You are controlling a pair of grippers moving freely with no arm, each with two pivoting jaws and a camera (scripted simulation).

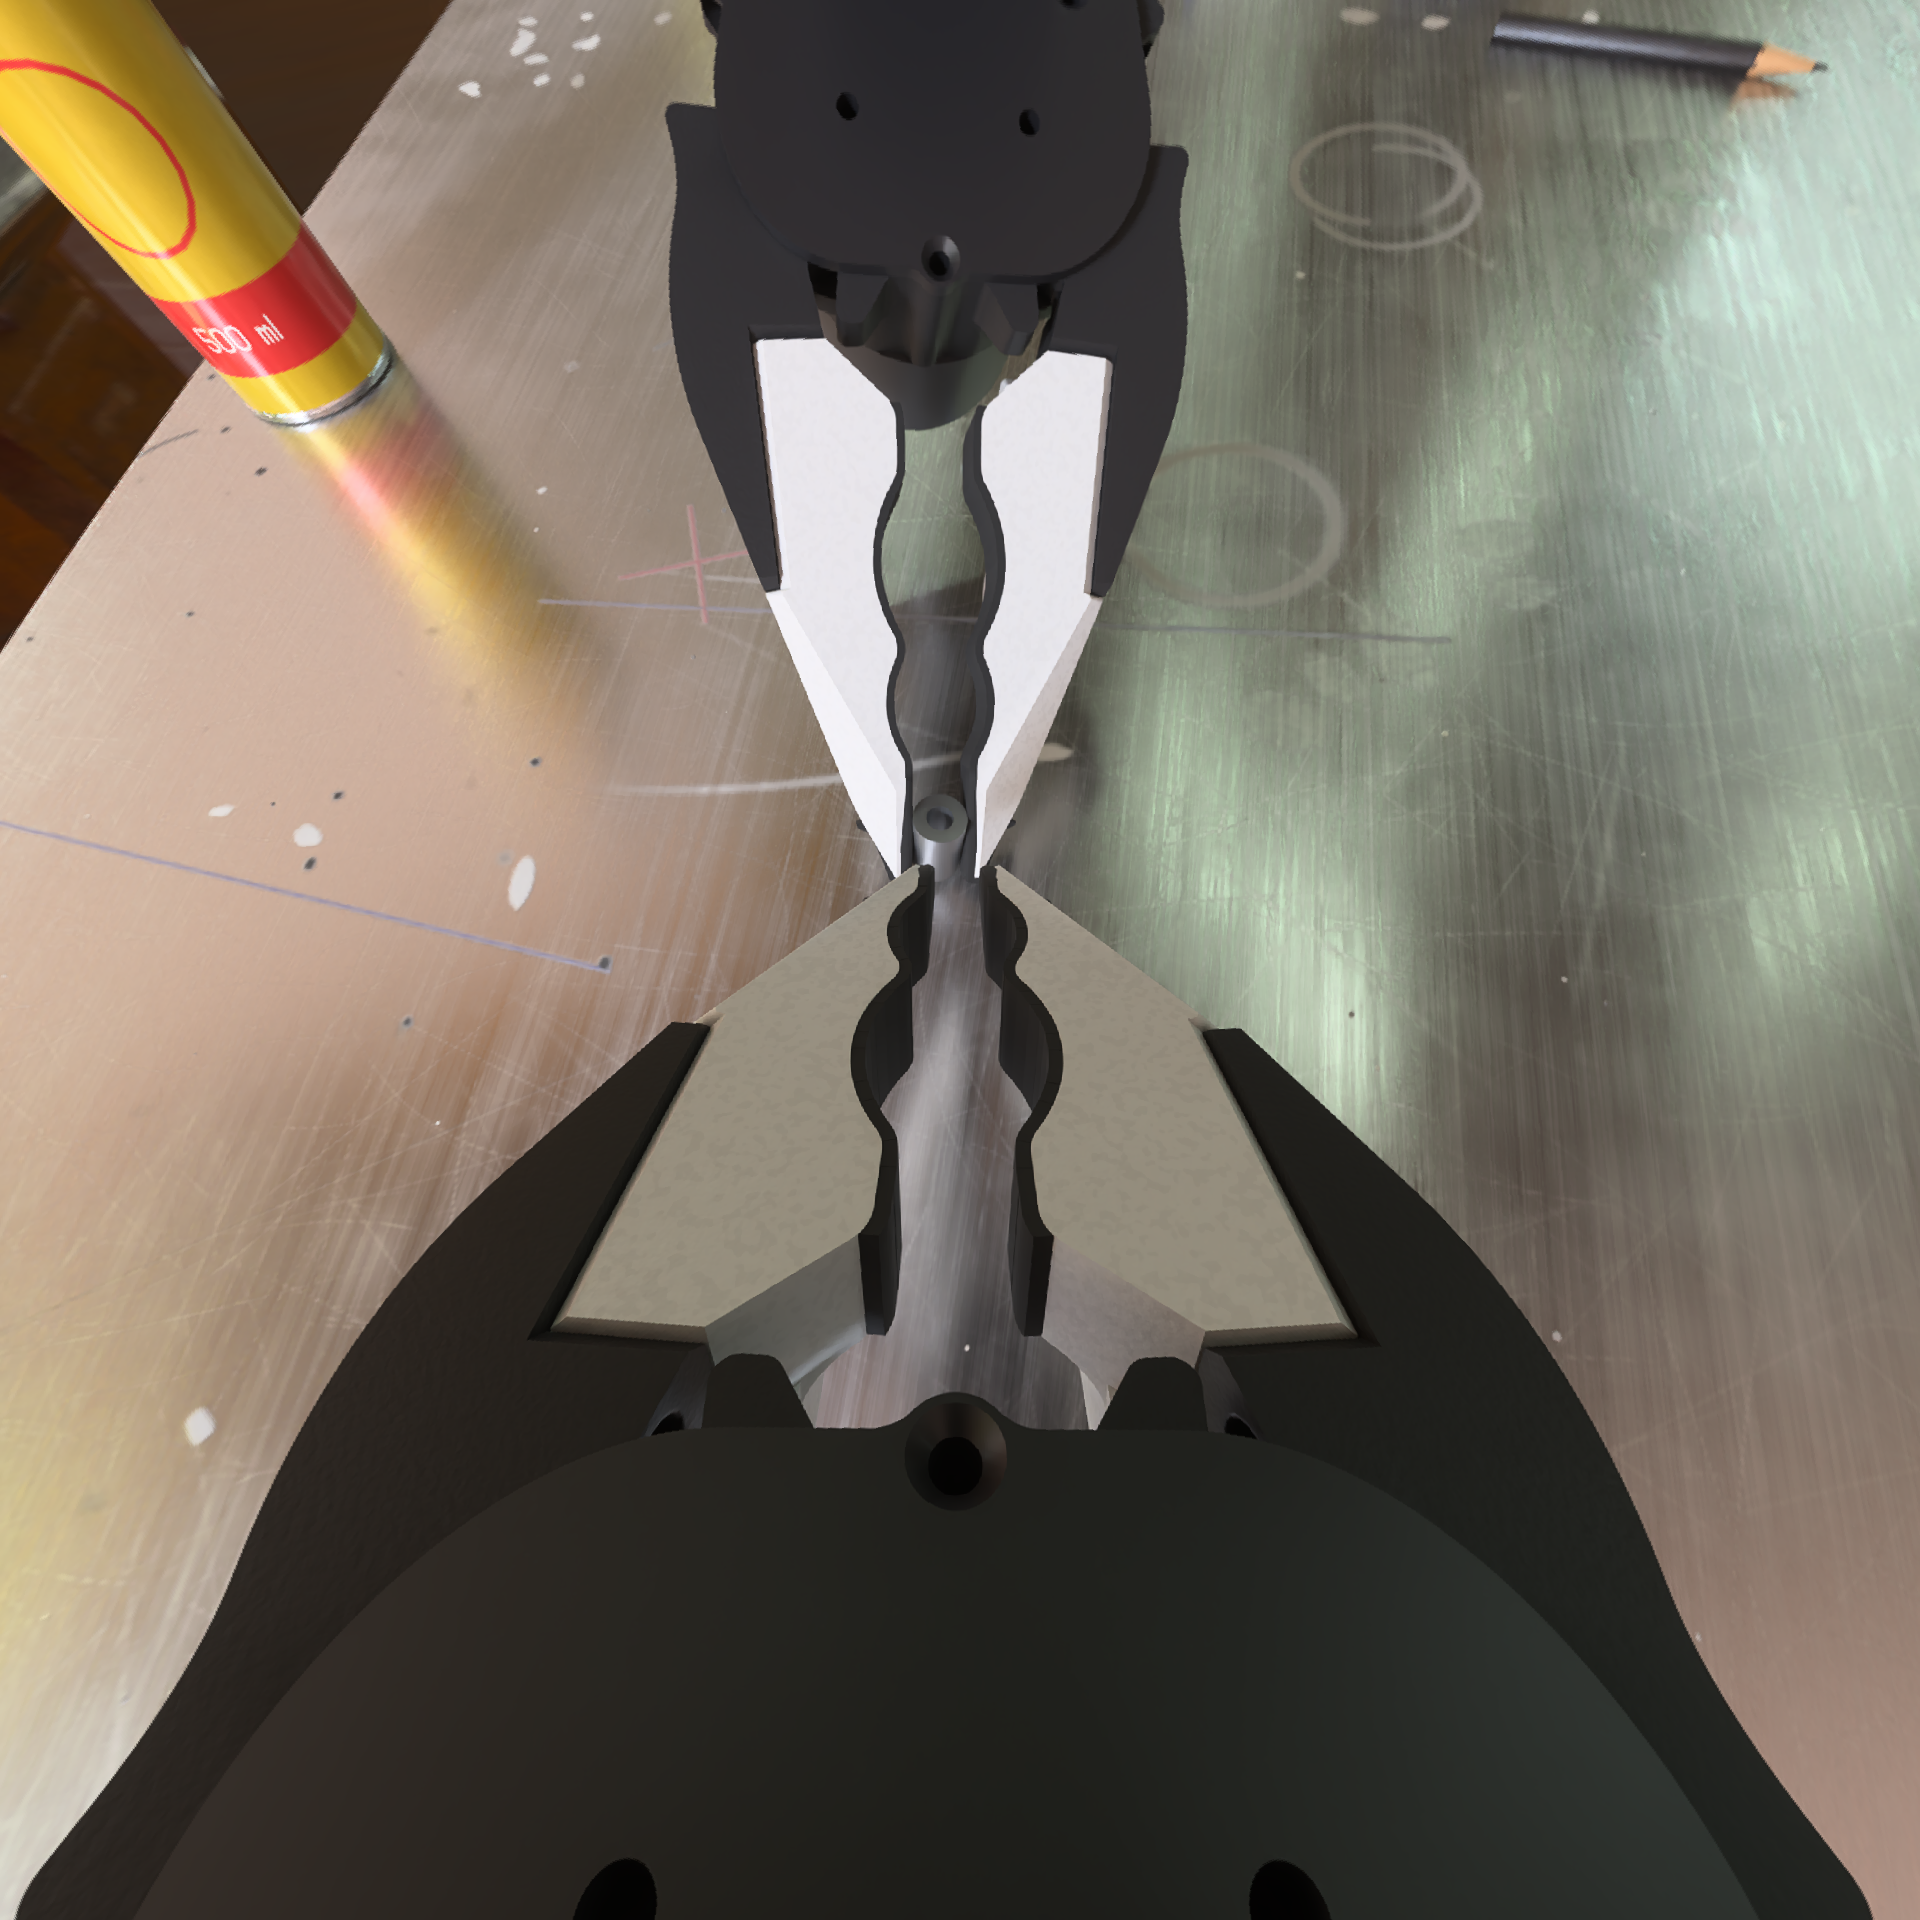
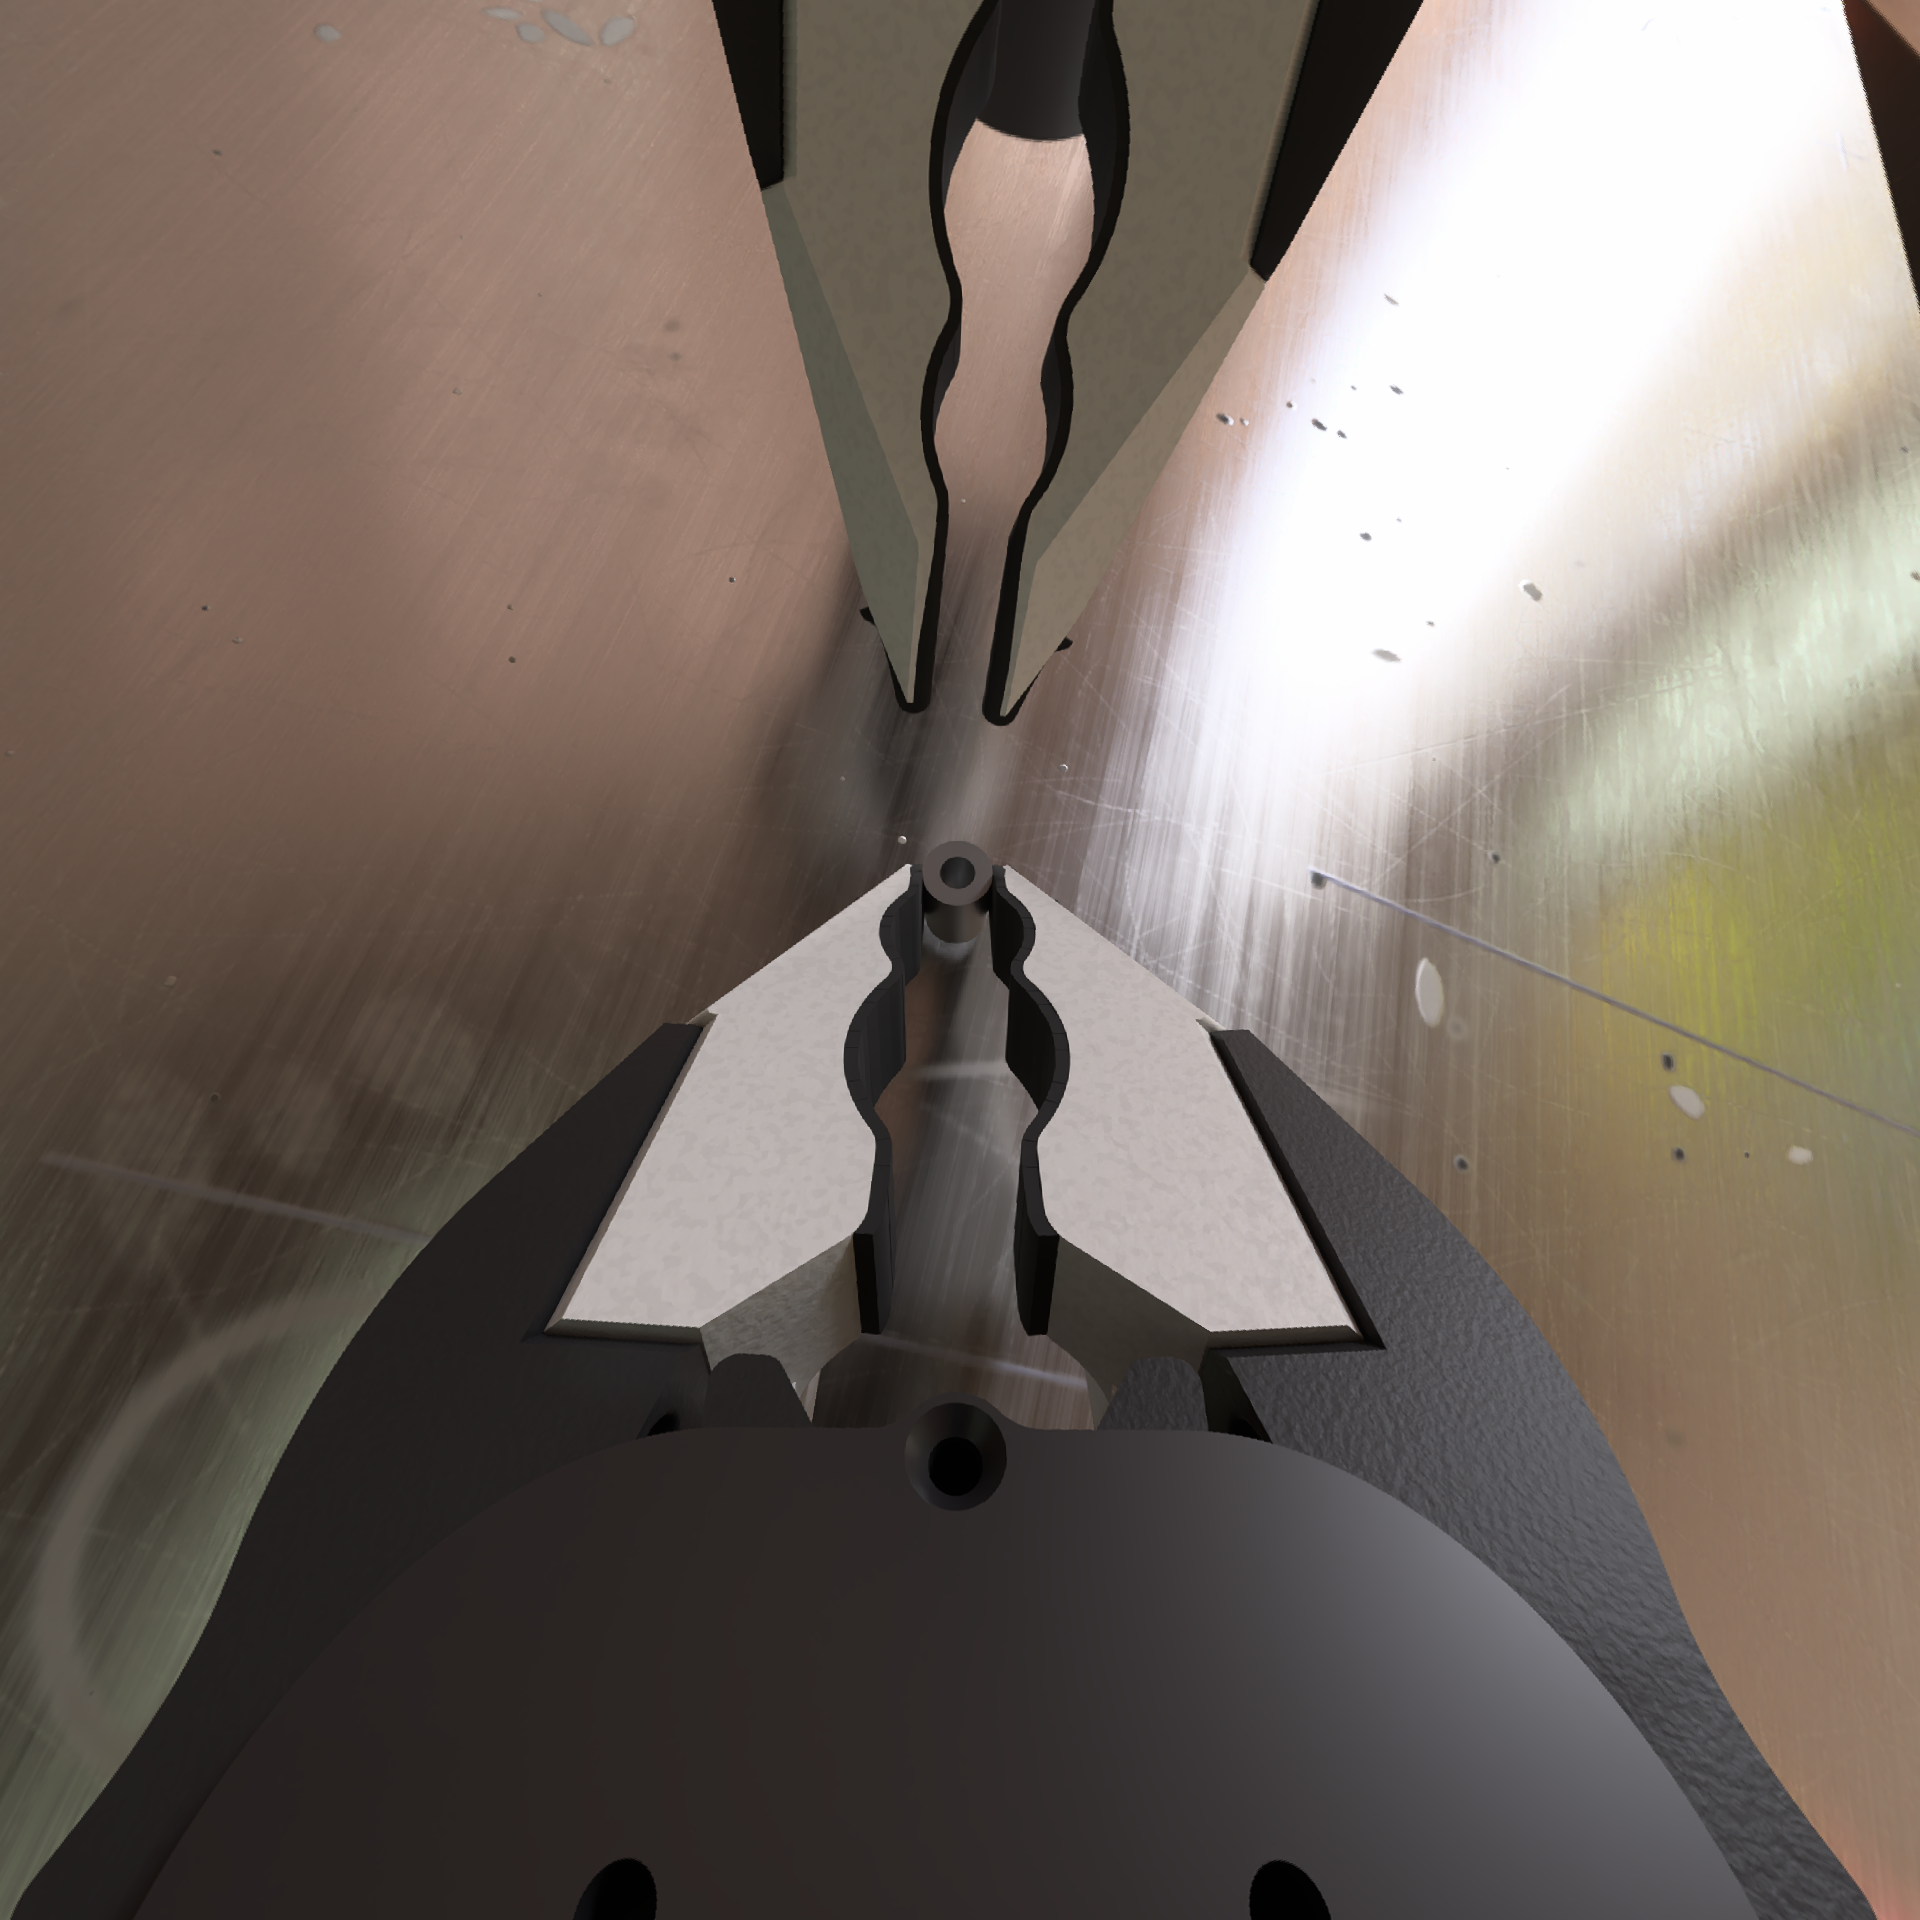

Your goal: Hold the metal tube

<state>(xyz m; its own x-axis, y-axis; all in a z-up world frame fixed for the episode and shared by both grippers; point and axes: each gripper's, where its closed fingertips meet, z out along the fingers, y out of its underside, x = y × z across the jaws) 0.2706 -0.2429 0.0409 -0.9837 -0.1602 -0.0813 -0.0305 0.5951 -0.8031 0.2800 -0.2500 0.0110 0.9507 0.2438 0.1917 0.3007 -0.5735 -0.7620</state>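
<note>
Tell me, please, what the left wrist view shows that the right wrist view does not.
Only the left wrist view shows a yellow spray can at the upper left and a pencil lying at the upper right. Only the right wrist view shows that the left tongs stop short of the metal tube, with bare table between them, and a bright glare on the right. Both show the tube pinched at the tips of the right tongs, the two tongs facing tip to tip, and the scratched metal tabletop.
</note>
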